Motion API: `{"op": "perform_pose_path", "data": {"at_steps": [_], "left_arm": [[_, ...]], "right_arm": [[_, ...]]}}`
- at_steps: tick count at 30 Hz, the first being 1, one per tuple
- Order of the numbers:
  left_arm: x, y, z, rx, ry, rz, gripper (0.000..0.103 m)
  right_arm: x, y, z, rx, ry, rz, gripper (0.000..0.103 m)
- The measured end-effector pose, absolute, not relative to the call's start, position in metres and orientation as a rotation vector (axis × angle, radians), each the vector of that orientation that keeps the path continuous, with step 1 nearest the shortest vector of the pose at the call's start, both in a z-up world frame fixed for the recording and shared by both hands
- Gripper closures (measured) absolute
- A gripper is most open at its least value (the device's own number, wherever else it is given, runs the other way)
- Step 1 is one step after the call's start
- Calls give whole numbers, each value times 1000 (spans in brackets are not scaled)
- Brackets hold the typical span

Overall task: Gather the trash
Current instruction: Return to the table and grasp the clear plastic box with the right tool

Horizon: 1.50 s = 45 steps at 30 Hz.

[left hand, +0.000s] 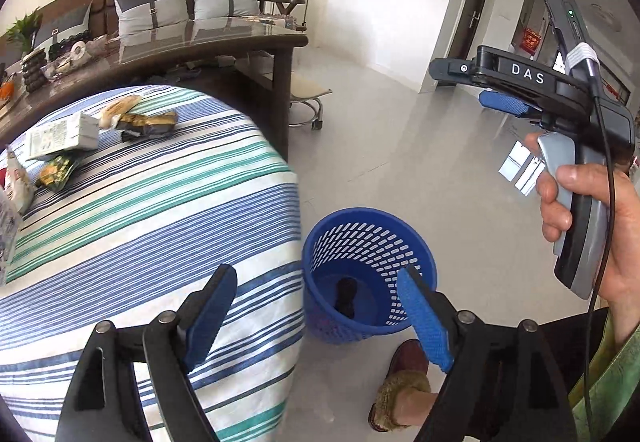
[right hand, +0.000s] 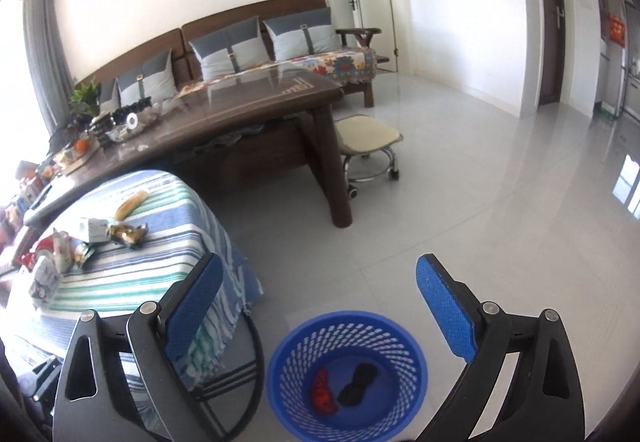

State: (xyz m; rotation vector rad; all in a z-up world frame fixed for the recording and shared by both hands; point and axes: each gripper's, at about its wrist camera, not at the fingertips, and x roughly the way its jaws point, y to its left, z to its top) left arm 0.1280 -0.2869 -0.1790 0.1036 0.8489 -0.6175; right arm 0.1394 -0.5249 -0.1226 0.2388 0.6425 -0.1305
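Observation:
A blue mesh waste basket (left hand: 370, 274) stands on the floor beside the striped-cloth table (left hand: 160, 226); it also shows in the right wrist view (right hand: 346, 372), holding a red wrapper (right hand: 323, 396) and a black wrapper (right hand: 358, 382). Several pieces of trash lie at the table's far side: a white box (left hand: 66, 136), a gold and black wrapper (left hand: 148, 124), a green packet (left hand: 56, 172). My left gripper (left hand: 316, 294) is open and empty over the table edge and basket. My right gripper (right hand: 320, 282) is open and empty above the basket; it shows at the right of the left wrist view (left hand: 504, 104).
A dark wooden coffee table (right hand: 256, 110) with clutter stands behind the striped table, a sofa (right hand: 260, 38) beyond it. A small wheeled stool (right hand: 368, 146) stands by the table leg. My slippered foot (left hand: 404, 382) is near the basket. Grey tiled floor (right hand: 480, 202) stretches right.

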Motion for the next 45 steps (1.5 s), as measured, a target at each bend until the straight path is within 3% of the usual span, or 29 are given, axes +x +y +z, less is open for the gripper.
{"op": "perform_pose_path", "data": {"at_steps": [13, 21, 30, 45], "left_arm": [[131, -92, -185, 29, 894, -229, 19], [141, -17, -192, -13, 917, -104, 19], [153, 25, -195, -14, 927, 2, 18], [155, 35, -195, -31, 904, 36, 16]], "right_arm": [[159, -315, -162, 21, 768, 245, 4], [151, -240, -189, -70, 831, 319, 4], [156, -212, -197, -102, 861, 322, 5], [220, -95, -154, 38, 814, 450, 9]]}}
